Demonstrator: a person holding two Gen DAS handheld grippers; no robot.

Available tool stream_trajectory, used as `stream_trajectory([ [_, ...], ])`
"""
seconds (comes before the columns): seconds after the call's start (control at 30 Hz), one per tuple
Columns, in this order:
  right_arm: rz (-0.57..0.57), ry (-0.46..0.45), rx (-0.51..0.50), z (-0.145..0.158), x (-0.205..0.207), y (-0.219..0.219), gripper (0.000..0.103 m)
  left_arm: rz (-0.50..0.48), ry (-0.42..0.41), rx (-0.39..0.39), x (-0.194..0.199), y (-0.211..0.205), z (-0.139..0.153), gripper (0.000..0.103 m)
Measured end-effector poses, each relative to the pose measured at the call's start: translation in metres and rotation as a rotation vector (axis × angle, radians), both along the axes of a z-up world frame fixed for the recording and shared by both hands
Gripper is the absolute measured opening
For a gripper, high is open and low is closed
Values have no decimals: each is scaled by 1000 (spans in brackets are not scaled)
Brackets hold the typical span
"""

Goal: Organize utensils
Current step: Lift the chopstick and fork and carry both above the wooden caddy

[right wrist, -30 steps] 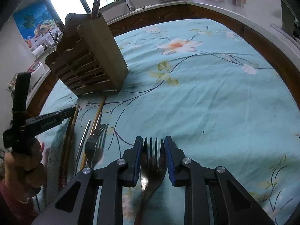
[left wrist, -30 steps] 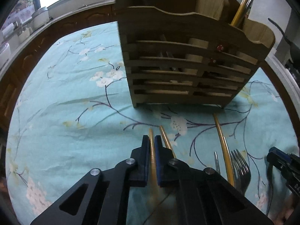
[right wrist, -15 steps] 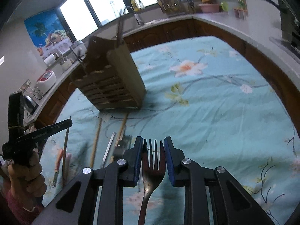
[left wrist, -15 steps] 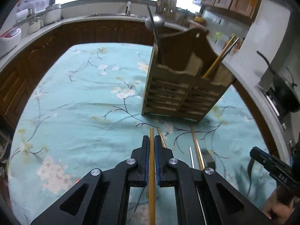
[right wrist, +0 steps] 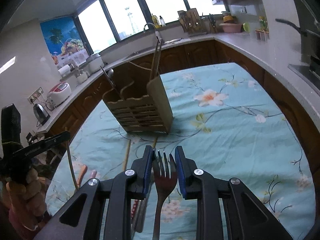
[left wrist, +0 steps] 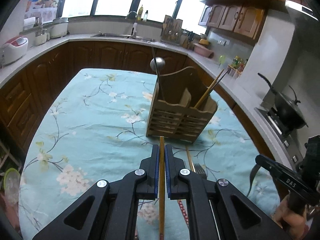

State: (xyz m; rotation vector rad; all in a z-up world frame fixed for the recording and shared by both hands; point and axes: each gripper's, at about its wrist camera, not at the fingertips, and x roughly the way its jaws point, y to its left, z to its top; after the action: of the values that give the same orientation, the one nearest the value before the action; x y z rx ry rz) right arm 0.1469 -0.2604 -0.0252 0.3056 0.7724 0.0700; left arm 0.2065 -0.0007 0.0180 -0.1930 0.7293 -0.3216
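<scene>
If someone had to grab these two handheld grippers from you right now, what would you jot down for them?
Left gripper: shut on a wooden chopstick, lifted off the table.
Right gripper: shut on a fork, tines forward.
Wooden utensil holder stands ahead on the floral tablecloth; it already holds a ladle and chopsticks.
Left to do: drop both held pieces into the holder, then collect what remains on the cloth: another chopstick, a second fork, and more near the front edge.

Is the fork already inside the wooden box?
No, the fork is clamped in the right gripper, above the tablecloth and short of the wooden box.
</scene>
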Motion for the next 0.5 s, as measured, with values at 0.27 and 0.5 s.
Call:
stream_trajectory([
  [0.27, 15, -50, -11, 22, -4, 9, 22, 6, -47, -20, -20, 11, 18, 4],
  [0.5, 24, -83, -25, 36, -1, 12, 19, 19, -83, -36, -27, 18, 28, 4],
])
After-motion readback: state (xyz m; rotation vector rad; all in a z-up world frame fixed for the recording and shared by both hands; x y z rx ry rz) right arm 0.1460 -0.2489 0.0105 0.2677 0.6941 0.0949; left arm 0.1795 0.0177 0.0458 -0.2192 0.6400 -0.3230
